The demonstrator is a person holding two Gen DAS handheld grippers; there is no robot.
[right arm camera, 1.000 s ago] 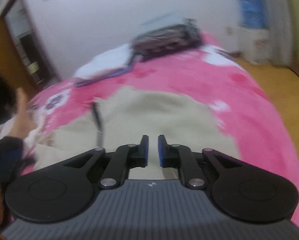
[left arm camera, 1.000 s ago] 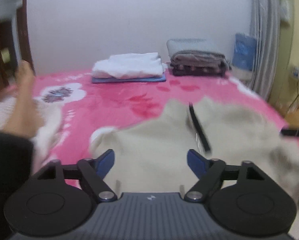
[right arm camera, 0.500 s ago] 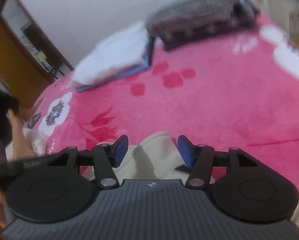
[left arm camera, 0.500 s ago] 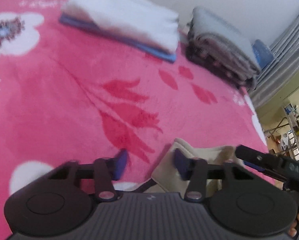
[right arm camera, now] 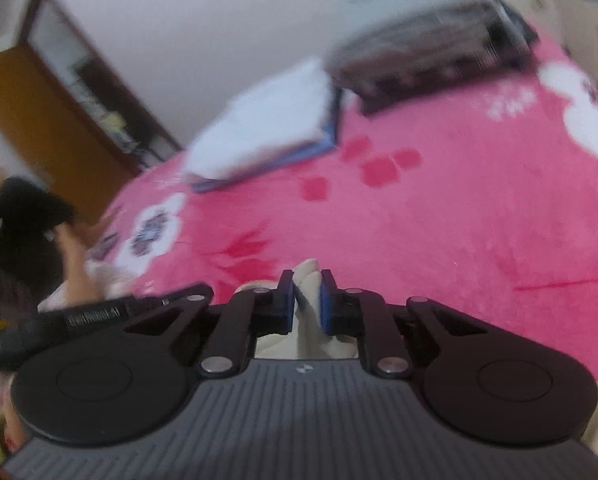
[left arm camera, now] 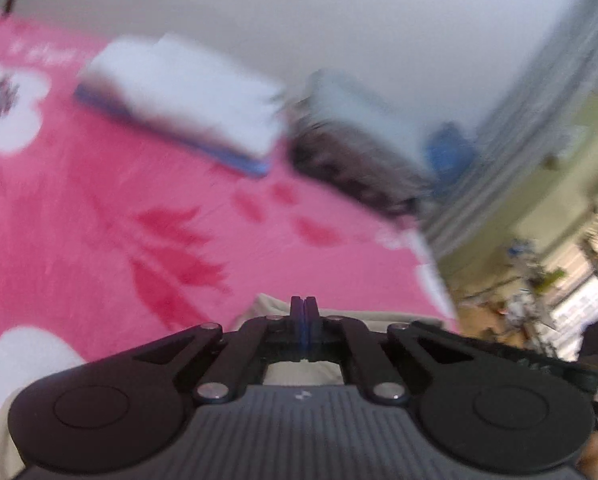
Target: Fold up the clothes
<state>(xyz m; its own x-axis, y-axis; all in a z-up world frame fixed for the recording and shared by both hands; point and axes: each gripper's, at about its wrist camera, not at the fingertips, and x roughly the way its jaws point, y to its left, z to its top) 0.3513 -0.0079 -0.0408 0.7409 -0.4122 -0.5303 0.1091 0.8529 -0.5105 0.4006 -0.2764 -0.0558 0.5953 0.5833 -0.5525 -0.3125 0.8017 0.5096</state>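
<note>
A beige garment lies on the pink blanket, and only its near edge shows under each gripper. In the left wrist view my left gripper is shut, blue pads pressed together at the garment's edge, with cloth just beyond and below the tips. In the right wrist view my right gripper has its jaws closing on an upright fold of the beige garment, and the pads press on it from both sides. The left gripper's black body shows beside it at the left. Both views are blurred.
The pink flowered blanket covers the bed. At its far side sit a white folded stack on blue cloth and a grey and dark stack. A curtain hangs right. A person's hand and dark sleeve are at the left.
Both grippers moved forward across the garment to its edge. The left went from wide open to shut. The right opened, then closed on a fold of beige cloth.
</note>
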